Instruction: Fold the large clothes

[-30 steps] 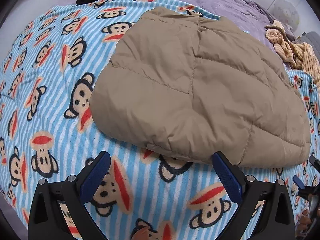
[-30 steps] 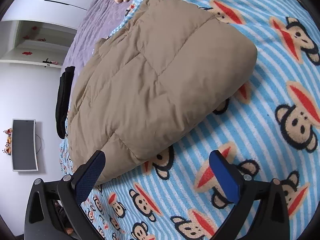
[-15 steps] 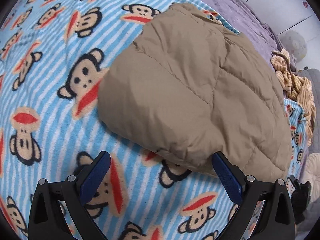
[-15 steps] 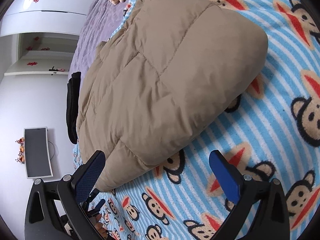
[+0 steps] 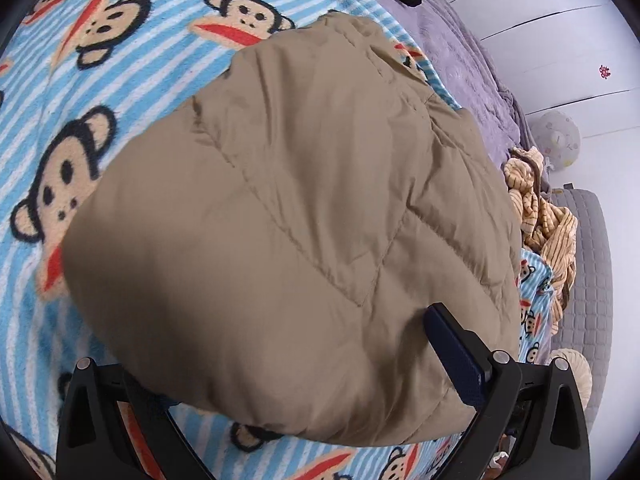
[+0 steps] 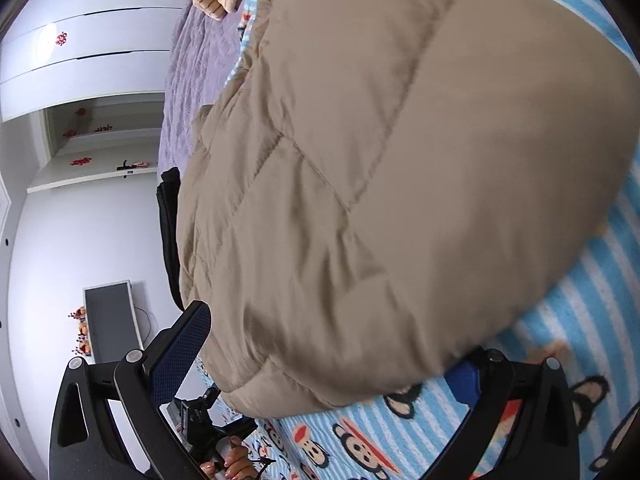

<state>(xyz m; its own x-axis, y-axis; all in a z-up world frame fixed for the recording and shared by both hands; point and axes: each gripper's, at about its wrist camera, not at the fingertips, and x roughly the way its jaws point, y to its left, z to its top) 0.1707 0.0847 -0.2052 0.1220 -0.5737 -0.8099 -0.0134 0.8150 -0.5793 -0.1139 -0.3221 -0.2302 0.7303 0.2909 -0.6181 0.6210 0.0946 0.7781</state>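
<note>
A folded tan quilted jacket (image 5: 288, 208) lies on a blue striped monkey-print blanket (image 5: 80, 92) and fills most of both views. My left gripper (image 5: 296, 372) is open and straddles the jacket's near edge. Its right finger (image 5: 454, 354) rests on top of the fabric, and the left finger is hidden under the fold. My right gripper (image 6: 324, 360) is open too, at another edge of the jacket (image 6: 380, 160). Its left finger (image 6: 180, 344) stands beside the fabric, and its right finger (image 6: 466, 380) is partly tucked beneath it.
A crumpled tan striped garment (image 5: 540, 220) lies past the jacket, beside a purple blanket (image 5: 460, 64) and a grey quilted cushion (image 5: 588, 280). A black garment (image 6: 170, 232) lies at the far edge. In the right wrist view a hand (image 6: 232, 460) holds the other gripper.
Both grippers have moved forward and low onto the jacket. Its edge, earlier ahead of the fingertips, now lies between the open fingers of each.
</note>
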